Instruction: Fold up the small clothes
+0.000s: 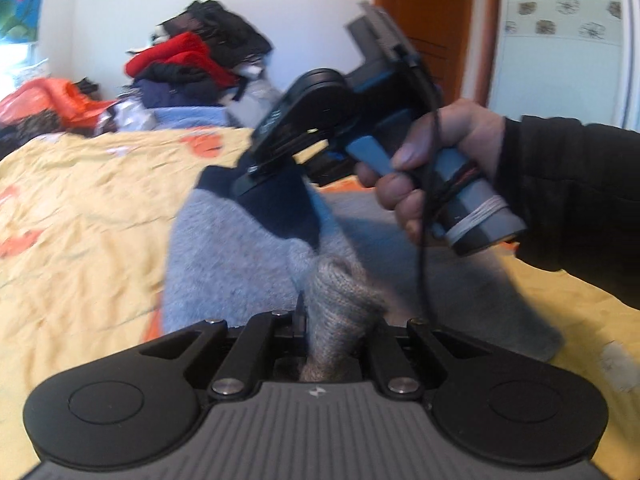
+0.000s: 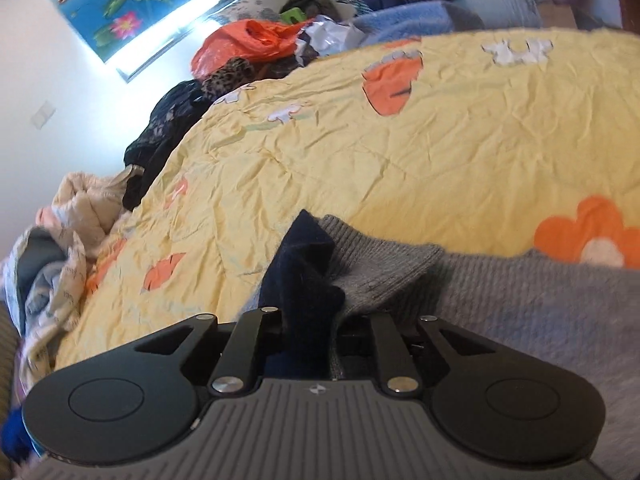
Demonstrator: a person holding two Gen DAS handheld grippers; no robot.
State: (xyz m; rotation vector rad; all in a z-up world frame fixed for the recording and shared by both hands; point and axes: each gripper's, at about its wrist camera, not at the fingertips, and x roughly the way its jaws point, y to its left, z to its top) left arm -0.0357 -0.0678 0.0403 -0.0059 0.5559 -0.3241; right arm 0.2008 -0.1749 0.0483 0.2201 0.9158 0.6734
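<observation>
A grey knitted sock [image 1: 224, 264] with a navy patch [image 1: 280, 208] lies lifted over the yellow bedspread [image 1: 88, 208]. My left gripper [image 1: 320, 320] is shut on its grey ribbed cuff [image 1: 340, 300], which bunches up between the jaws. My right gripper [image 1: 250, 178], held by a hand [image 1: 432, 160] in a dark sleeve, pinches the navy end from above. In the right wrist view, the right gripper [image 2: 308, 320] is shut on the navy fabric [image 2: 304, 272], with the grey ribbed knit [image 2: 380, 272] spreading off to the right.
A pile of clothes [image 1: 192, 60] and an orange plastic bag [image 1: 52, 100] crowd the far side of the bed. More dark and pale garments [image 2: 80, 216] lie along its left edge. A wooden door [image 1: 432, 20] stands behind. Open bedspread [image 2: 400, 140] stretches beyond the sock.
</observation>
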